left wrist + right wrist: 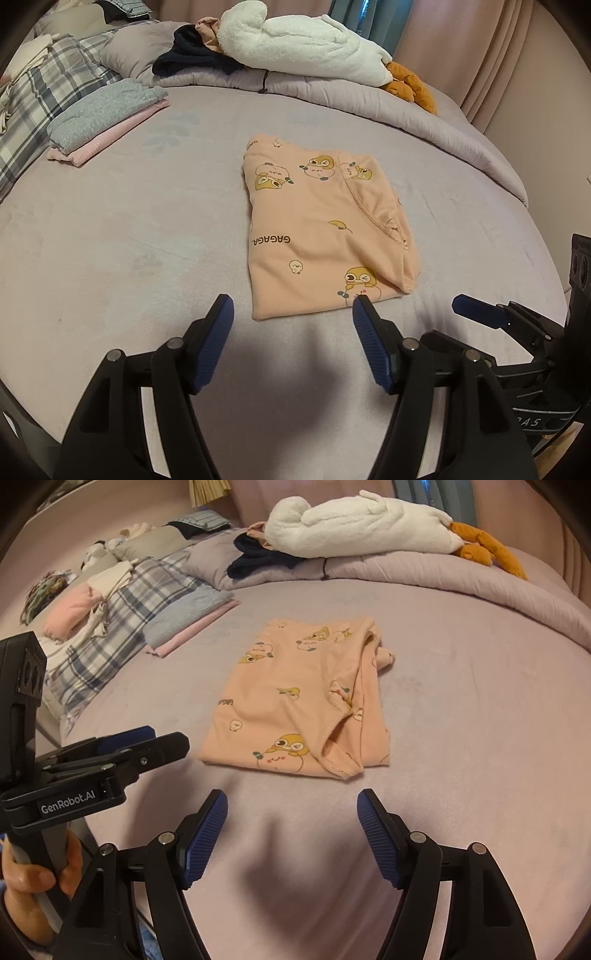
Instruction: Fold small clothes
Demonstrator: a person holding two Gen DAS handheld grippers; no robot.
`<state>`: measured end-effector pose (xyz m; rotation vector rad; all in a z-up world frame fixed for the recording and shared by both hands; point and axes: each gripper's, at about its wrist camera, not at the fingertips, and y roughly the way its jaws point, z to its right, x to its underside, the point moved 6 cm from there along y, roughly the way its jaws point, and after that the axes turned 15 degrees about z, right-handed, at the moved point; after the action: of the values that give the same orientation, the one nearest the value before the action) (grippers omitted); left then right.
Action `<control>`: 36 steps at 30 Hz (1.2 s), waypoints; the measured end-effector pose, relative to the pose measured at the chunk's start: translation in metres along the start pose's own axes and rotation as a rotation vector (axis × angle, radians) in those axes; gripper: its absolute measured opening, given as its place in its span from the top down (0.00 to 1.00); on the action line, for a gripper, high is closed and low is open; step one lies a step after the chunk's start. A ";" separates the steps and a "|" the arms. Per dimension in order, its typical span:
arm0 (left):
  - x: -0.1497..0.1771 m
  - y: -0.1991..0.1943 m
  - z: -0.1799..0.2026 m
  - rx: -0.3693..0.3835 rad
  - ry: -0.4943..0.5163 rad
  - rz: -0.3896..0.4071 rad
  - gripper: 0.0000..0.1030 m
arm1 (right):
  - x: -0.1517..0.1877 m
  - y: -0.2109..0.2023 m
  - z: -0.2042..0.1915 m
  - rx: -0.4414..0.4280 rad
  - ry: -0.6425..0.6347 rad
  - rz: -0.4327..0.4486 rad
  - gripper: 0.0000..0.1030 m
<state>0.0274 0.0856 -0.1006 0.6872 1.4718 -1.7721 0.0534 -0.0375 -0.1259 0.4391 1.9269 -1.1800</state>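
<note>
Folded peach shirt [317,236] with duck cartoon prints, flat on lilac bed sheet [129,221]. Lies at twelve o'clock from left gripper [293,308] and right gripper [291,801], both spread wide, empty.

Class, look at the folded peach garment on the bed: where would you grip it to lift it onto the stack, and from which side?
Grip the peach garment at its near folded edge, coming in low from the camera side. That edge is straight, layered, and faces both open grippers; the right side has loose hems.
</note>
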 end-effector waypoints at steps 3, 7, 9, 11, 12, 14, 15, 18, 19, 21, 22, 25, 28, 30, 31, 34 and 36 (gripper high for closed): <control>0.000 -0.002 0.002 -0.001 0.004 0.003 0.32 | 0.000 -0.001 0.000 0.000 -0.002 0.003 0.28; 0.000 -0.002 0.002 -0.006 0.004 0.001 0.24 | 0.000 -0.002 0.001 0.004 -0.001 0.005 0.28; 0.000 -0.003 0.002 -0.020 0.006 0.004 0.19 | 0.001 -0.004 0.000 0.006 0.000 0.007 0.28; 0.001 -0.003 0.002 -0.023 0.006 0.002 0.19 | 0.001 -0.005 0.001 0.008 0.003 0.007 0.28; 0.001 -0.002 0.002 -0.023 0.004 0.000 0.19 | 0.001 -0.005 0.002 0.010 0.004 0.006 0.28; 0.003 -0.002 0.002 -0.027 0.000 -0.003 0.19 | 0.002 -0.006 0.003 0.011 0.007 0.005 0.28; 0.003 -0.002 0.001 -0.027 -0.004 -0.005 0.18 | 0.002 -0.006 0.004 0.013 0.008 0.004 0.28; 0.004 -0.002 0.000 -0.035 -0.013 -0.008 0.13 | 0.002 -0.007 0.004 0.015 0.009 0.003 0.27; 0.003 -0.002 0.000 -0.040 -0.014 -0.007 0.11 | 0.002 -0.007 0.005 0.016 0.010 0.004 0.27; 0.002 -0.003 -0.001 -0.043 -0.019 -0.001 0.11 | 0.001 -0.008 0.004 0.018 0.011 0.005 0.27; 0.002 -0.003 -0.002 -0.045 -0.021 -0.002 0.11 | 0.001 -0.008 0.004 0.019 0.011 0.005 0.27; 0.002 -0.003 -0.003 -0.049 -0.025 -0.002 0.09 | 0.001 -0.006 0.004 0.020 0.012 0.002 0.27; 0.002 -0.003 -0.003 -0.048 -0.031 -0.003 0.01 | 0.001 -0.006 0.004 0.018 0.010 0.003 0.27; 0.002 -0.004 -0.003 -0.043 -0.033 0.002 0.01 | 0.001 -0.006 0.005 0.019 0.008 0.004 0.27; 0.002 -0.005 -0.003 -0.039 -0.034 0.003 0.01 | 0.001 -0.007 0.005 0.019 0.007 0.006 0.27; 0.001 -0.005 -0.002 -0.038 -0.030 0.002 0.01 | 0.000 -0.007 0.006 0.022 0.005 0.009 0.27; 0.001 -0.005 0.000 -0.035 -0.028 0.001 0.01 | -0.001 -0.008 0.005 0.024 0.004 0.010 0.27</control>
<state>0.0224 0.0863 -0.0984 0.6427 1.4805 -1.7440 0.0512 -0.0455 -0.1221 0.4639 1.9138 -1.1975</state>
